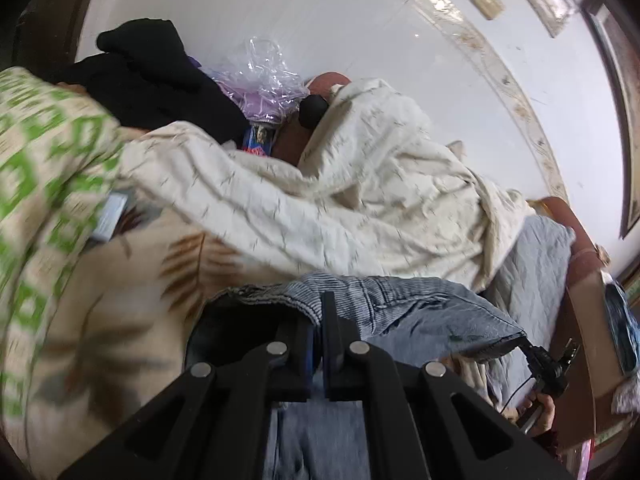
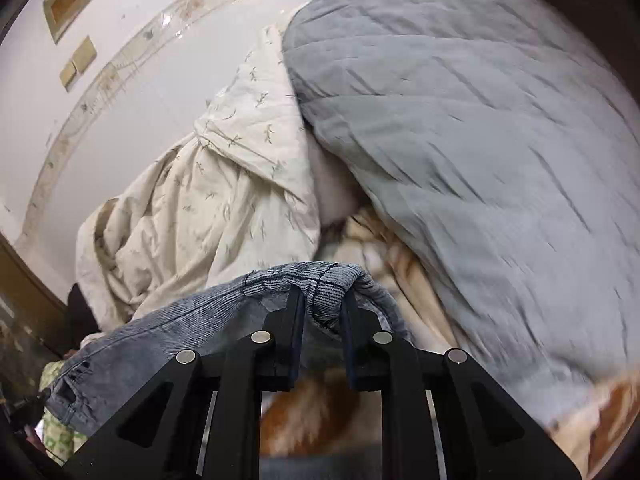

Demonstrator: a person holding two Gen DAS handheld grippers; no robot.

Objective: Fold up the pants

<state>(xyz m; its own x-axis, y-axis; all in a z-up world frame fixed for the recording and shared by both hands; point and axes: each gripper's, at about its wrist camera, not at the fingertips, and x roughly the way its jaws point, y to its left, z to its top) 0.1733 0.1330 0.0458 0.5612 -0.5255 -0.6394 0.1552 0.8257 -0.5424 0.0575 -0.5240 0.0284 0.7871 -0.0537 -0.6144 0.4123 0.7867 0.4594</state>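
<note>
Two grippers are engaged with the pants (image 1: 420, 312), a pair of pale blue jeans held up off the bedding by the ribbed waistband, which runs across the lower middle of both wrist views. The left gripper (image 1: 318, 320) is seen with its jaws drawn narrow on the waistband edge, and the right gripper (image 2: 320, 304) is seen with a thick bunch of the ribbed band pinched between its jaws, which stand somewhat further apart. In the left view the far corner of the garment is stretched toward the lower right of the frame, where the other handheld tool and the hand (image 1: 540, 408) holding it can be made out. The step in hand is judged to be the lifting and spreading of the garment before a fold. It would be done well if the waistband were kept taut and level between the two grips, so that the legs hang straight and no twist is carried into the fold. Care should be taken that the cream duvet (image 2: 200, 200), the grey quilt (image 2: 480, 140) and the leaf-patterned blanket (image 1: 120, 300) are not caught beneath when the pants are laid down. Motion blur is evident, so fine detail cannot be told.
</note>
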